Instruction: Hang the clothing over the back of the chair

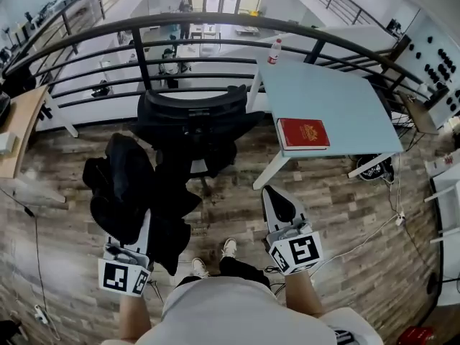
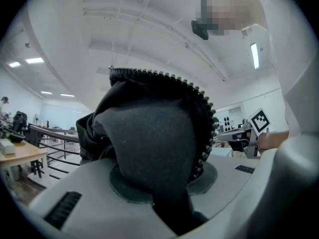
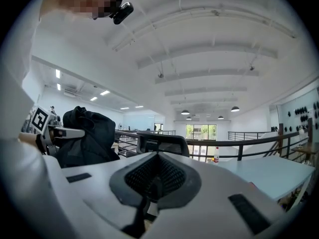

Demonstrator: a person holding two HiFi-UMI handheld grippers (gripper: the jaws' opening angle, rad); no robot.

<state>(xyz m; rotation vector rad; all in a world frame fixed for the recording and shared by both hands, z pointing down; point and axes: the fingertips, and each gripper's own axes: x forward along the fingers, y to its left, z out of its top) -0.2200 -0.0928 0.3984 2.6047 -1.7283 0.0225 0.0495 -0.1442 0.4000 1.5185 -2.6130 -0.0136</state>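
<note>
Your left gripper [image 1: 133,236] clamps the black jacket [image 1: 126,185]; right gripper [image 1: 279,205] closed, empty.
Bunched, it may slip off the chair [image 1: 190,117].

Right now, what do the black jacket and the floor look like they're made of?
Jacket: soft matte black cloth, perhaps fleece, by its fuzzy surface; a toothed zipper edges it. Floor: matte wood-look planks with grain and seams; real wood or laminate, I can't tell.

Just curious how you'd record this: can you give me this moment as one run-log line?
left gripper: shut on black jacket | right gripper: shut, empty | chair: ahead, jacket not yet on it
</note>
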